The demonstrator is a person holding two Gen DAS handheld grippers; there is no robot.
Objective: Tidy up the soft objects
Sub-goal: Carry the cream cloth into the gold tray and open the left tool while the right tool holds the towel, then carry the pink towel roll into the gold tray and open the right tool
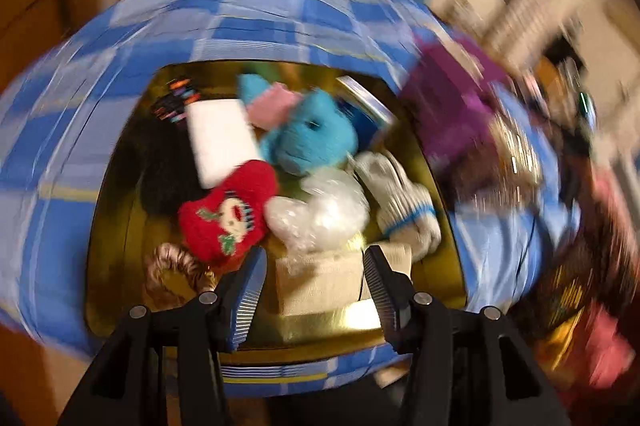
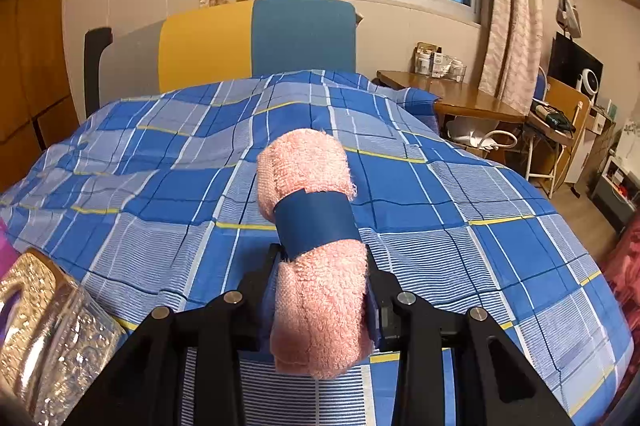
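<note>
Holding that pink rolled towel (image 2: 316,250) in your right tongs (image 2: 322,300) looks solid: the jaws are clamped on its near half, just below the blue band (image 2: 316,222) that keeps the roll together, and the far end pokes out over the blue plaid bedspread (image 2: 160,162). Your left tongs (image 1: 316,290) are apart with nothing gripped, hovering over the gold-lined tin (image 1: 120,194) on the bed, with a cream folded cloth (image 1: 320,286) lying in the gap between the jaws but not pinched as far as I can tell. That view is badly smeared, so don't trust fine detail there. The tin's already busy: blue plush toy (image 1: 312,138), red knitted mitten (image 1: 228,210), white crinkly bundle (image 1: 320,214), white glove with a blue stripe (image 1: 404,206), a white block (image 1: 220,142). My guess is the towel goes in next, so I'd pull the left tongs clear to the left side first so you don't bump into yourself. Bring the towel in lengthwise and aim for the near edge by the cream cloth, where there seems to be some bare gold. Set it down before letting go, since a roll dropped on that heap will probably tumble. Watch the glittery clear thing (image 2: 52,330) at your near left on the way across.
</note>
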